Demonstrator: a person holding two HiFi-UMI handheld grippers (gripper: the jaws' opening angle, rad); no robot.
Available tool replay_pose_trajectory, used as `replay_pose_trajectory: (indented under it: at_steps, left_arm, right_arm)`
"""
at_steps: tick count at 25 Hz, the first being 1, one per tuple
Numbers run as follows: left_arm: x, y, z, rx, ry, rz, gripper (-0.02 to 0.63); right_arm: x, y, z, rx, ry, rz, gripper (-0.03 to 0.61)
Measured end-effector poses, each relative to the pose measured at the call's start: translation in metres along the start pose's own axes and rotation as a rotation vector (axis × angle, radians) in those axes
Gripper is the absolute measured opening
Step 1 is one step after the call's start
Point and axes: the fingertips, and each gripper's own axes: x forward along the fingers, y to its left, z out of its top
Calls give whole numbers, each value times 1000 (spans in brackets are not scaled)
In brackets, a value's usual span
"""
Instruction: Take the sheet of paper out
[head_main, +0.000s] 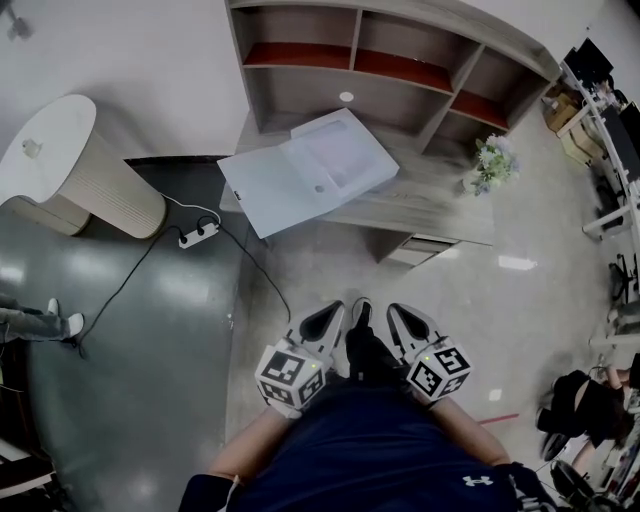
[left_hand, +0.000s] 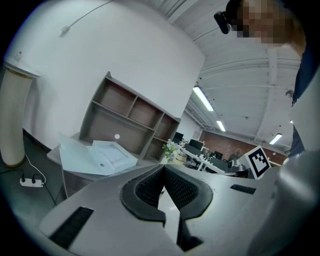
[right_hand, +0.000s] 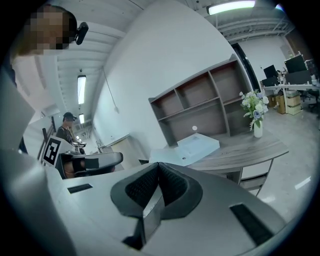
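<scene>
Since the open white box (head_main: 305, 170) sits out of reach on the far desk (head_main: 432, 203), the left gripper (head_main: 328, 315) and right gripper (head_main: 403, 318) hang side by side, jaws pressed together, empty.

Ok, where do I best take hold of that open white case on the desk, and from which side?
Probably the flat lid: it lies open and juts past the desk edge, so jaws can pinch its free rim from the front. The tray half sits fully on the desktop.
</scene>
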Motion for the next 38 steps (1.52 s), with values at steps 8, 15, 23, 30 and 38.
replay_pose_trajectory:
  at_steps: [8, 15, 23, 30, 38]
  left_arm:
    - [16, 38, 21, 16, -12, 83, 15]
    - [69, 61, 42, 12, -9, 113, 15]
    - [142, 74, 66, 17, 10, 152, 15]
    - [187, 82, 80, 20, 27, 199, 15]
    - [217, 90, 84, -38, 34, 234, 15]
  right_arm:
    - [50, -7, 16, -3, 11, 84, 14]
    - [94, -47, 46, 9, 32, 126, 14]
    - [131, -105, 82, 35, 47, 163, 14]
    - [156, -143, 105, 62, 57, 211, 14]
    - [173, -176, 121, 100, 62, 229, 14]
